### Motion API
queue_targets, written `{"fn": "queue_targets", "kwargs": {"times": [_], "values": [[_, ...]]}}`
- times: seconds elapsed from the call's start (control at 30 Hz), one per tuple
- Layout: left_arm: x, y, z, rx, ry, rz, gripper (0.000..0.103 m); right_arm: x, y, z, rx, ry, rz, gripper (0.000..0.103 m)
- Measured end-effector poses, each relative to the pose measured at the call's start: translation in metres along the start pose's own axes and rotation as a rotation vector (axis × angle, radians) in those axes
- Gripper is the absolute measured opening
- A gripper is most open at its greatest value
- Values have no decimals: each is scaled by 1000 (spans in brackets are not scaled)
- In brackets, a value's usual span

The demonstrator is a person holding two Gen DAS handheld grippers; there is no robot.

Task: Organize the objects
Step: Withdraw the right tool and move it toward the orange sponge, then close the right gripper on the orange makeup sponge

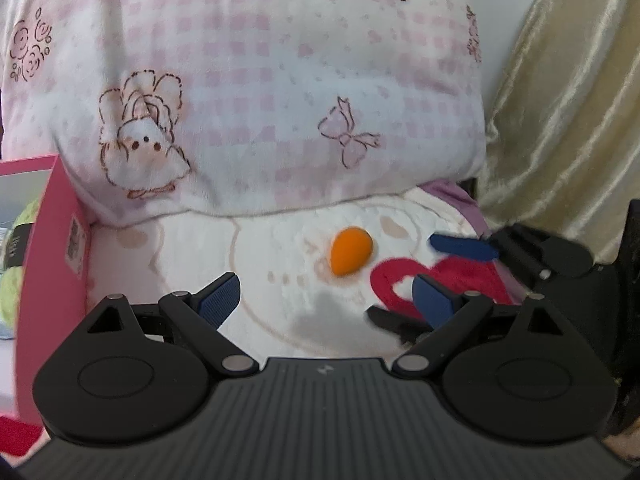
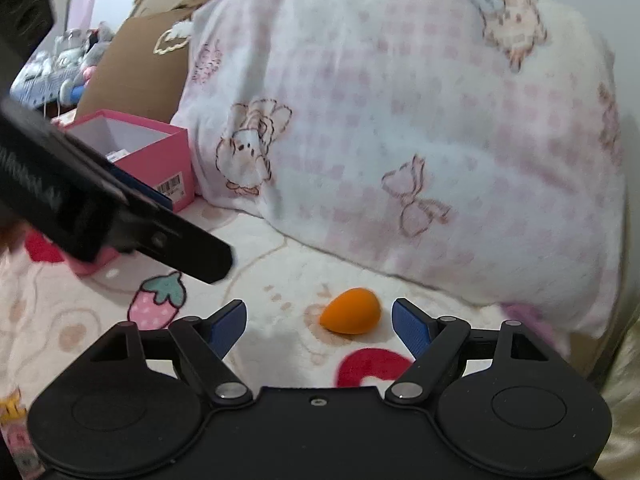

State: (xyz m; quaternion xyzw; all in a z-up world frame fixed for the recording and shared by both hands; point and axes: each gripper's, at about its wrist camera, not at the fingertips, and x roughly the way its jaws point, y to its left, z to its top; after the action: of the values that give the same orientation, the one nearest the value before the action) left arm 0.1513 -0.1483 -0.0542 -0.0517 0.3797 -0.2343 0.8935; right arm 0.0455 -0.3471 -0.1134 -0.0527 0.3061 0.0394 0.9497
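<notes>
White printed bedding (image 2: 280, 280) carries an orange teardrop sponge (image 2: 351, 316) between the right gripper's (image 2: 319, 326) spread fingers; left gripper (image 1: 327, 300) equally spread, pink box (image 2: 160, 160) nearby.

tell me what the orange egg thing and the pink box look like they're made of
Orange egg: looks like soft foam, a makeup sponge perhaps; matte, no shine, rounded teardrop shape. Pink box: seems to be cardboard with a smooth printed finish; thin straight walls, white inside, barcode sticker on its side.
</notes>
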Motion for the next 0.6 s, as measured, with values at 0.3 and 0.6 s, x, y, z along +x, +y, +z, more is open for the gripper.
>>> {"fn": "queue_targets", "kwargs": {"times": [0.3, 0.6], "values": [[49, 17, 2, -42, -7, -15, 91, 46, -14, -21, 161, -26, -78, 83], [85, -13, 6, 138, 5, -3, 90, 59, -20, -37, 195, -55, -57, 83]]}}
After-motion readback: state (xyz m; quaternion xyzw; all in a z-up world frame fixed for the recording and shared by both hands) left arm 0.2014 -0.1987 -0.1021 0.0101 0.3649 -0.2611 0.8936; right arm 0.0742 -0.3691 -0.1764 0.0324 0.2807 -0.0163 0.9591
